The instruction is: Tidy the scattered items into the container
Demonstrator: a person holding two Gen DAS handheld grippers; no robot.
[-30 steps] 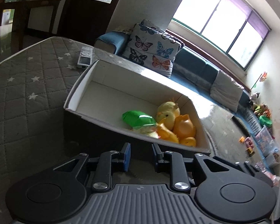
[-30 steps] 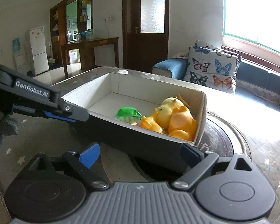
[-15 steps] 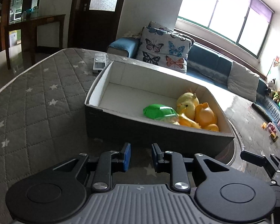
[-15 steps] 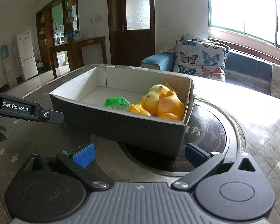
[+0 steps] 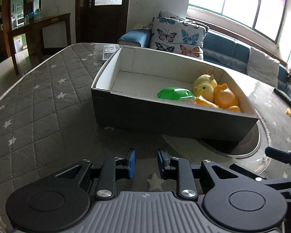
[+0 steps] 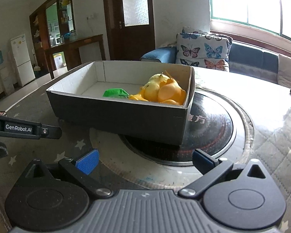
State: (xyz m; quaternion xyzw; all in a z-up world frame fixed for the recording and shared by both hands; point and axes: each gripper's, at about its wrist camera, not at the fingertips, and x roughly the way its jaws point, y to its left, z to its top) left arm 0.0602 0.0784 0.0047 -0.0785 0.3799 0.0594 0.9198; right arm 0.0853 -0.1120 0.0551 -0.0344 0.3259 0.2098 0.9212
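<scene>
Two hand-held grippers empty, left hand-held gripper (image 5: 146, 164) narrowly parted, right hand-held gripper (image 6: 145, 160) spread wide after opening, box (image 6: 126, 116) at 12 o'clock on desk (image 5: 38, 106), green toy (image 5: 174, 94) and yellow ducks (image 5: 215, 95) inside

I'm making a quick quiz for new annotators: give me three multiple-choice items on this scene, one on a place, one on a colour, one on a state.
1. Where in the grey cardboard box do the toys lie?
A. spread evenly
B. bunched at one end
C. outside, beside it

2. What colour is the flat plastic toy next to the yellow rubber ducks?
A. green
B. red
C. white

3. How do the jaws of the right gripper stand?
A. shut on a duck
B. shut on the box wall
C. wide apart, holding nothing

Key: 1 B, the other end shows bare white floor; 2 A, it is bright green; 3 C, only the tabletop shows between the blue pads.
</scene>
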